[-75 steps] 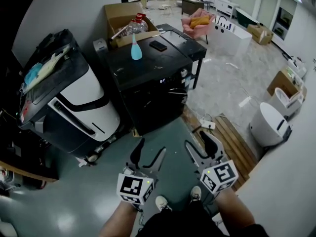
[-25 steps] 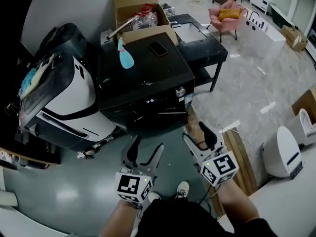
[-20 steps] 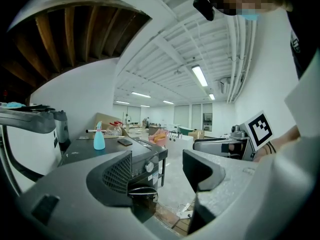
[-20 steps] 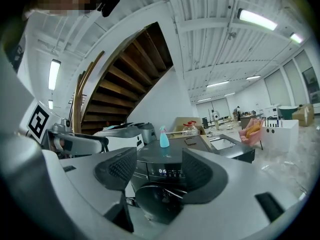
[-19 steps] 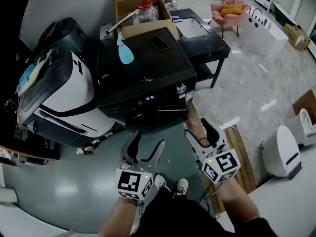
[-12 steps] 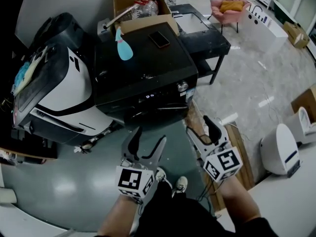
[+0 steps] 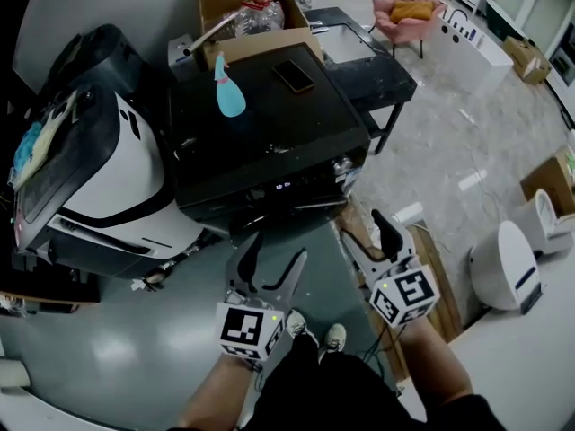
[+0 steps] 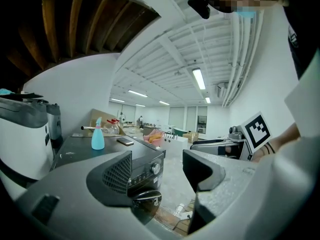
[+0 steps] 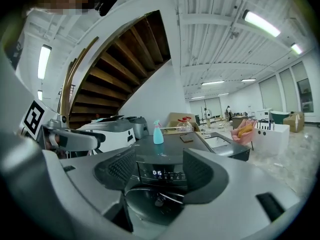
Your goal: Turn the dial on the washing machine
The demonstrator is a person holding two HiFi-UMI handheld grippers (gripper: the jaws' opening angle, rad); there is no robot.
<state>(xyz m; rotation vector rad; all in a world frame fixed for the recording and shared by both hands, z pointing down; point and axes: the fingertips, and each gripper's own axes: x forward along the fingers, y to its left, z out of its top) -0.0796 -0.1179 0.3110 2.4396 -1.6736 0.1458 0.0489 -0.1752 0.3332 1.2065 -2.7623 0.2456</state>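
Over grey floor [image 7: 135, 357] before washing machine [image 7: 269, 142]: left hand-held gripper [image 7: 277, 250], right hand-held gripper [image 7: 364, 233], agape, empty.

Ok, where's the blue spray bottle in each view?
Head view: spray bottle upper centre-left, standing on the washing machine.
Left gripper view: spray bottle left of centre, above the left-hand jaw.
Right gripper view: spray bottle at centre, above the jaws.
Shared landmark: the dark phone lying to its right.
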